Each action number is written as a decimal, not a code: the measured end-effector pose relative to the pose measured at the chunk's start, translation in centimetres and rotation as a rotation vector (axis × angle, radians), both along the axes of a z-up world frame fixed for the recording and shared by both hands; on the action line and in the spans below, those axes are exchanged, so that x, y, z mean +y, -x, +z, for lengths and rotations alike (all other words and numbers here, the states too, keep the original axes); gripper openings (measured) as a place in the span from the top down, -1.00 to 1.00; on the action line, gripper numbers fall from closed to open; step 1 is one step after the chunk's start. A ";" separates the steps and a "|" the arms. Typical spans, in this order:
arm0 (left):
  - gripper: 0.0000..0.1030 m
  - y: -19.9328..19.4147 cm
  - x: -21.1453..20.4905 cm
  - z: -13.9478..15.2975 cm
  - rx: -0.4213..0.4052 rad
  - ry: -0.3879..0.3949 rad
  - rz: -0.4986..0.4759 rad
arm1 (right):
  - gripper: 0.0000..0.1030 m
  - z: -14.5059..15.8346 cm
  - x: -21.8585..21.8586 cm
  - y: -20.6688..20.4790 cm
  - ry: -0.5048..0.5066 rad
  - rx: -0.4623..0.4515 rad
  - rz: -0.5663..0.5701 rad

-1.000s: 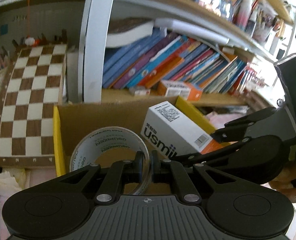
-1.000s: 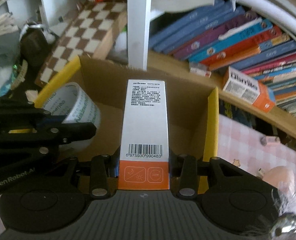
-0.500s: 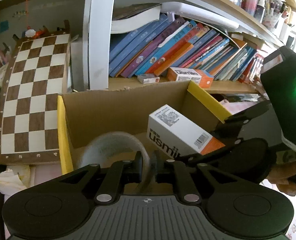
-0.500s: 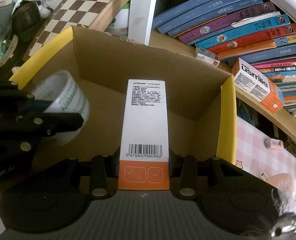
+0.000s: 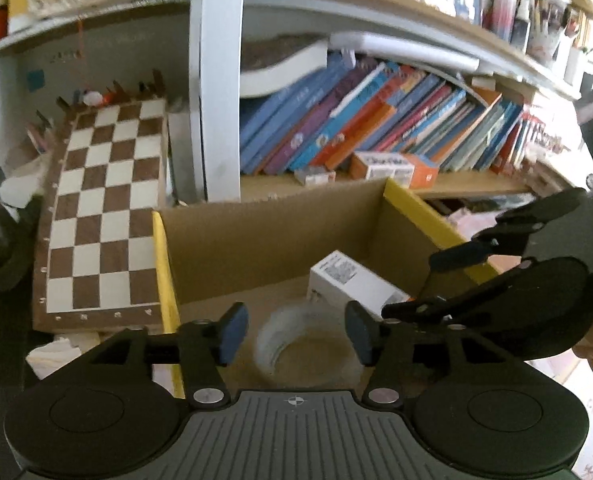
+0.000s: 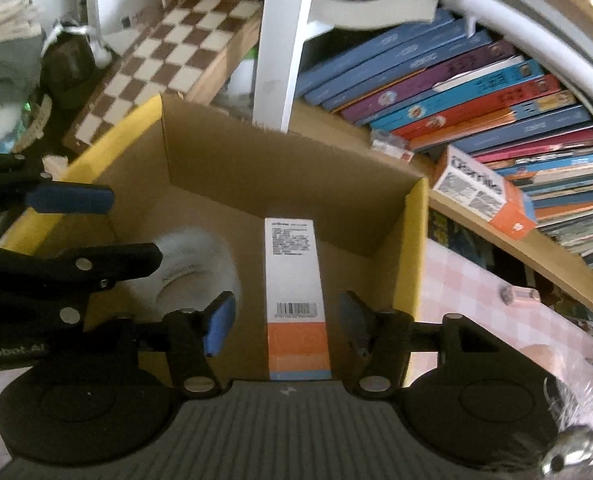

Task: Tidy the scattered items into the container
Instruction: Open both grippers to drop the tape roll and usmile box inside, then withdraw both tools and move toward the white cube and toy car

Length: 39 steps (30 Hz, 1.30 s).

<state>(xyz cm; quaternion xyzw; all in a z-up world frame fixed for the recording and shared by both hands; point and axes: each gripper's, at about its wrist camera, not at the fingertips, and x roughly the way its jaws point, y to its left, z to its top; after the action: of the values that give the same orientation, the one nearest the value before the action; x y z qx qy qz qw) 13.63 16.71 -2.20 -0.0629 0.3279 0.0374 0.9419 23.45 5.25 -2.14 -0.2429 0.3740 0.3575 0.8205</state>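
Observation:
An open cardboard box [image 5: 264, 236] with yellow rims stands below the bookshelf; it also shows in the right wrist view [image 6: 272, 164]. My left gripper [image 5: 296, 332] is open above a roll of clear tape [image 5: 292, 340] that lies on the box floor. My right gripper [image 6: 282, 322] is open, with a white and orange carton [image 6: 294, 284] lying on the box floor between its fingers, free of them. The carton [image 5: 348, 284] and the right gripper [image 5: 496, 280] show in the left wrist view; the tape [image 6: 192, 268] and the left gripper [image 6: 72, 220] show in the right wrist view.
A chessboard [image 5: 104, 216] leans left of the box. A shelf of books [image 5: 376, 128] runs behind it, with a second orange and white carton [image 6: 484, 196] on the shelf. A pink checked cloth [image 6: 496, 320] lies to the right of the box.
Both grippers have opened. The tape roll has dropped from my left gripper onto the box floor, and the carton has left my right gripper and lies in the box.

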 end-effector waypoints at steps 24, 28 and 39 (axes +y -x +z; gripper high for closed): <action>-0.54 8.7 -4.1 1.1 -0.011 0.044 -0.017 | -0.28 1.8 -7.7 8.5 -0.097 0.013 -0.083; -0.58 9.7 -4.6 0.2 0.018 0.059 -0.009 | -0.29 1.0 -8.9 9.4 -0.097 0.030 -0.106; -0.58 11.4 -6.1 -0.6 0.049 0.074 -0.016 | -0.46 -1.4 -11.1 11.8 -0.065 0.057 -0.151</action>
<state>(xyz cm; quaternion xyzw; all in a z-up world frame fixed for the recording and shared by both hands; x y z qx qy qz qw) 2.28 10.65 -2.76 -0.0943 0.3524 0.0193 0.9309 11.64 -5.90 -3.52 -0.1770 0.4029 0.3132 0.8416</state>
